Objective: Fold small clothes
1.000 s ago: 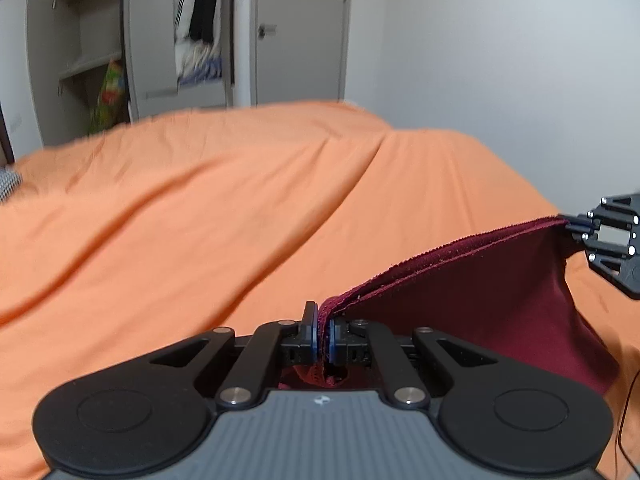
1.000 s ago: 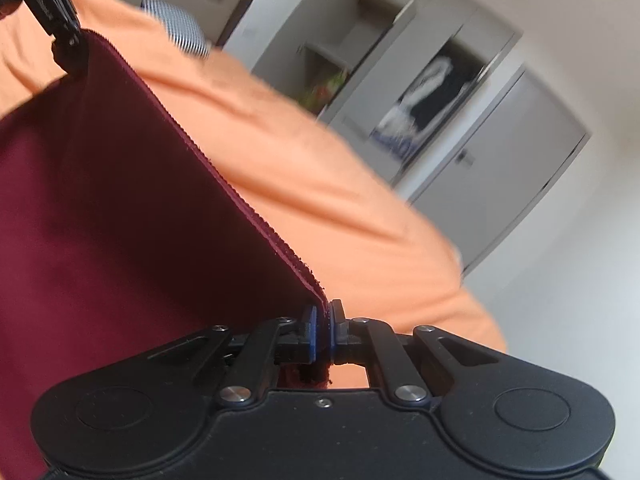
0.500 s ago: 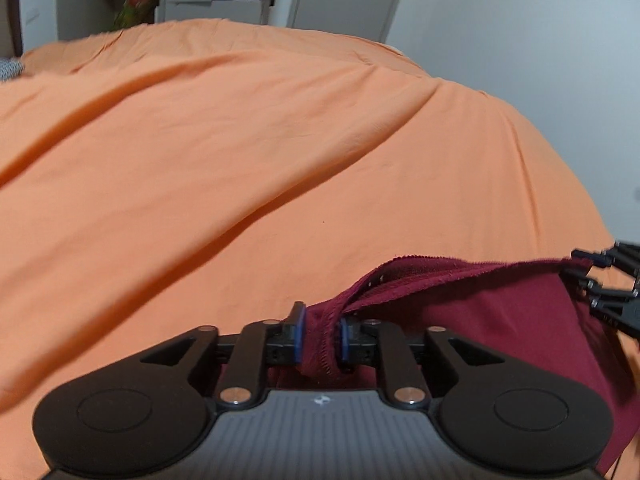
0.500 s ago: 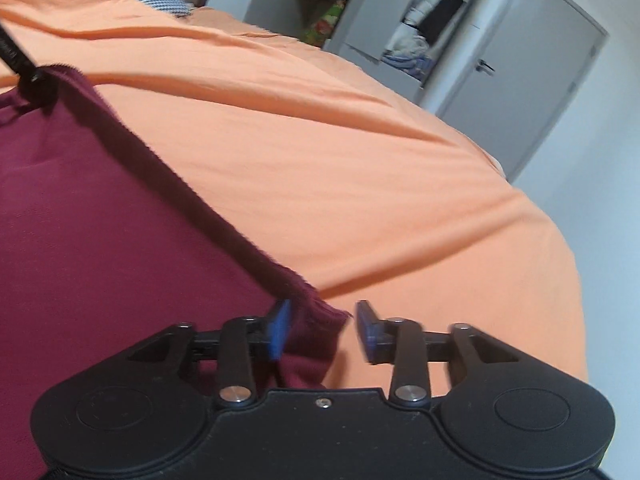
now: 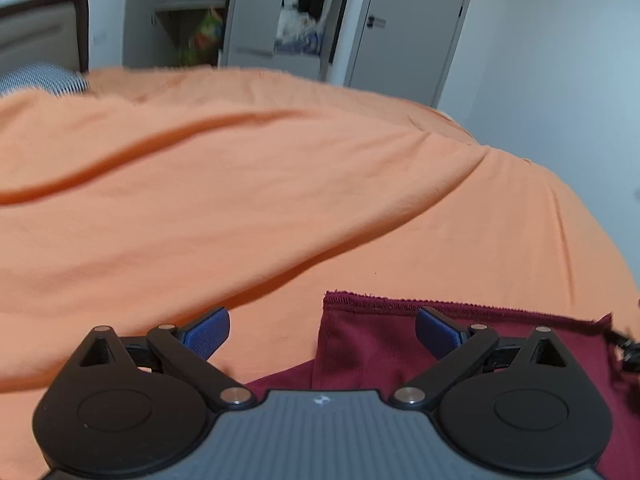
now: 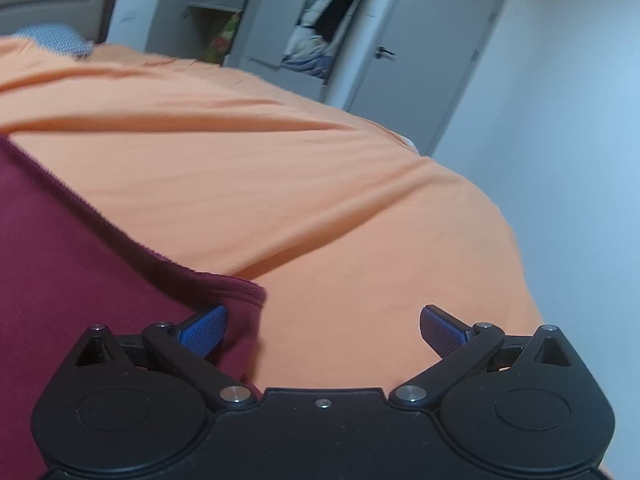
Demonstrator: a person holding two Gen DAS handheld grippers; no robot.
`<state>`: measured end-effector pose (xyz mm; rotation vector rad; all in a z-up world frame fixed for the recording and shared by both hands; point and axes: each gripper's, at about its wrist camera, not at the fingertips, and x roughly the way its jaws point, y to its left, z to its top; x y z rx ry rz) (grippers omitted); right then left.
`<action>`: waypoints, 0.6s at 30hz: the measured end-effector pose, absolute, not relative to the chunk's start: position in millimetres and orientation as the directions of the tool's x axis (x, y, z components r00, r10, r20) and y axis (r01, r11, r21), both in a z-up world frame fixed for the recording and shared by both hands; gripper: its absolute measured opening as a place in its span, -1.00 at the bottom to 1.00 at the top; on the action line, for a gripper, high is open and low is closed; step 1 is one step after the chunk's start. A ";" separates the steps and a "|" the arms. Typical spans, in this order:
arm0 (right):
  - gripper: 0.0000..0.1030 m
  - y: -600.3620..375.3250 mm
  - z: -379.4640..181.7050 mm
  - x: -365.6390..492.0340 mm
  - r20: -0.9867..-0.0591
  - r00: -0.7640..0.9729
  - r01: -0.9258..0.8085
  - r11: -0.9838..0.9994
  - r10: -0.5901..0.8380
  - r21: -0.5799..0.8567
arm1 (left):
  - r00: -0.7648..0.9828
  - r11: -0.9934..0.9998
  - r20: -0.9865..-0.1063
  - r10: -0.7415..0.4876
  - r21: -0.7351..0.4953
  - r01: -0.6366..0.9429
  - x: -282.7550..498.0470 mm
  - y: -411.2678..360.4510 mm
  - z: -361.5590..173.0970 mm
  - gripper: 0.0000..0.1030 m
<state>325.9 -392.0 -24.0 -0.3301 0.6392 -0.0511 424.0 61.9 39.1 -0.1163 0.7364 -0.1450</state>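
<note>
A dark red garment (image 5: 372, 340) lies flat on the orange bedsheet (image 5: 240, 200), its hemmed edge running across the lower right of the left wrist view. My left gripper (image 5: 322, 330) is open wide over the garment's left corner, holding nothing. In the right wrist view the same dark red garment (image 6: 80, 272) fills the lower left, its right corner lying just past my left blue pad. My right gripper (image 6: 323, 326) is also open wide and holds nothing, with orange bedsheet (image 6: 320, 200) between its fingers. The tip of the other gripper (image 5: 628, 350) peeks in at the right edge.
The bed stretches ahead with long wrinkles in the sheet. A checkered pillow (image 5: 40, 80) and a headboard (image 5: 44, 32) sit at the far left. Beyond the bed stand an open grey wardrobe (image 5: 296, 20) with clothes inside and a closed door (image 5: 408, 32).
Both grippers have let go of the dark red garment and opened wide. The garment, held stretched in the air a second ago, now rests flat on the sheet. Both cameras tilted up.
</note>
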 end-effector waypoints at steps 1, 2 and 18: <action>0.99 -398.5 -22.0 332.8 -0.585 0.799 -0.041 0.958 -0.141 -0.286 | 0.749 0.986 -0.643 -0.160 -0.138 0.092 414.2 60.8 41.0 0.97; 0.99 -403.5 -20.4 330.2 -0.595 0.791 -0.017 0.968 -0.140 -0.250 | 0.764 0.989 -0.628 -0.145 -0.119 0.090 408.5 55.1 43.1 0.98; 0.99 -371.7 -34.5 200.2 -0.552 0.808 0.068 0.964 -0.204 -0.257 | 0.828 0.989 -0.553 0.094 0.146 -0.015 331.2 -3.9 6.2 0.99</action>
